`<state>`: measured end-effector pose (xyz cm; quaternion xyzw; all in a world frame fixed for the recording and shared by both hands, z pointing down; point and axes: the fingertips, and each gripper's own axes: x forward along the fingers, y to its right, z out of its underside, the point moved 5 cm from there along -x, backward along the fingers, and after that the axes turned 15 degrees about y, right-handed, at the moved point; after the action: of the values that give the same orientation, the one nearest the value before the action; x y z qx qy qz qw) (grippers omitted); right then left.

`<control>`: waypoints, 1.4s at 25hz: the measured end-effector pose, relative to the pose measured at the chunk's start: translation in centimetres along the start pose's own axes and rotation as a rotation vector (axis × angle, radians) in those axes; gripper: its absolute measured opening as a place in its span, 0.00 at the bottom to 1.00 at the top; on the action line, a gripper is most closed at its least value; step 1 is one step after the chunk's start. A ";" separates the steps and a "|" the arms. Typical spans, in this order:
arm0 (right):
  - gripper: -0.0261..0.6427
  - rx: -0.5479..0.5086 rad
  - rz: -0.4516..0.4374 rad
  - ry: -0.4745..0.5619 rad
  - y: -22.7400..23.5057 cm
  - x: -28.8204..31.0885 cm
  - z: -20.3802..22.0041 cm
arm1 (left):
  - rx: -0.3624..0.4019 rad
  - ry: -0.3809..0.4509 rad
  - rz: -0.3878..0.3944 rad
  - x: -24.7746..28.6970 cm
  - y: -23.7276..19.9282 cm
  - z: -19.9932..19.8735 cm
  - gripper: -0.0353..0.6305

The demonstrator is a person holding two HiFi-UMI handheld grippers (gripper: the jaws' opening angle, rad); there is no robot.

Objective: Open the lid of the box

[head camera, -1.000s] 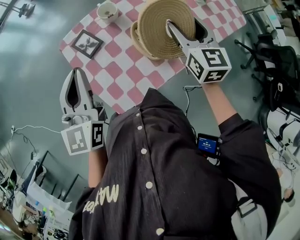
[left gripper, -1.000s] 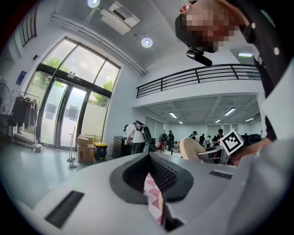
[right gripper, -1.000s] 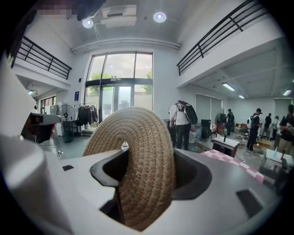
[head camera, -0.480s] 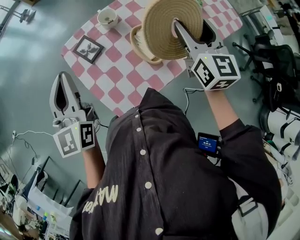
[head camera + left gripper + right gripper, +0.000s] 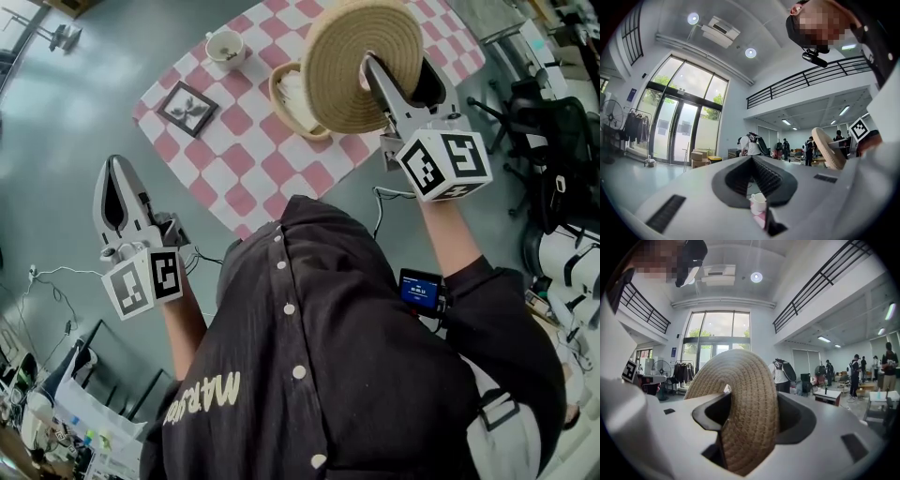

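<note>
Left gripper (image 5: 114,167): jaws closed tip to tip, empty, well left of the table. Right gripper (image 5: 377,73): jaws wide, clamped on the woven lid (image 5: 342,56), which stands on edge. Just beyond and lower left, the box (image 5: 279,94) sits open on the checked cloth (image 5: 234,150). The lid looks clear of its rim.

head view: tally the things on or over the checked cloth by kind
woven box: 1
woven lid: 1
white cup: 1
framed picture: 1
total: 4
</note>
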<state>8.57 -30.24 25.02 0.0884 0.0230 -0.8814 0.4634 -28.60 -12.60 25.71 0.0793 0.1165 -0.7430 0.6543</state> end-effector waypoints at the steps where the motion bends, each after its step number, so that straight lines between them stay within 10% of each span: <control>1: 0.46 0.002 0.002 0.005 0.0 -0.1 -0.2 | 0.003 0.002 -0.005 -0.1 -0.2 -0.1 0.07; 35: 0.46 -0.028 0.061 0.174 2.2 -3.1 -3.6 | 0.072 0.037 -0.145 -3.2 -4.3 -3.2 0.07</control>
<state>12.59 -28.53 22.08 0.1587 0.0726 -0.8555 0.4875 -32.54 -8.13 23.86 0.1082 0.1073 -0.7904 0.5933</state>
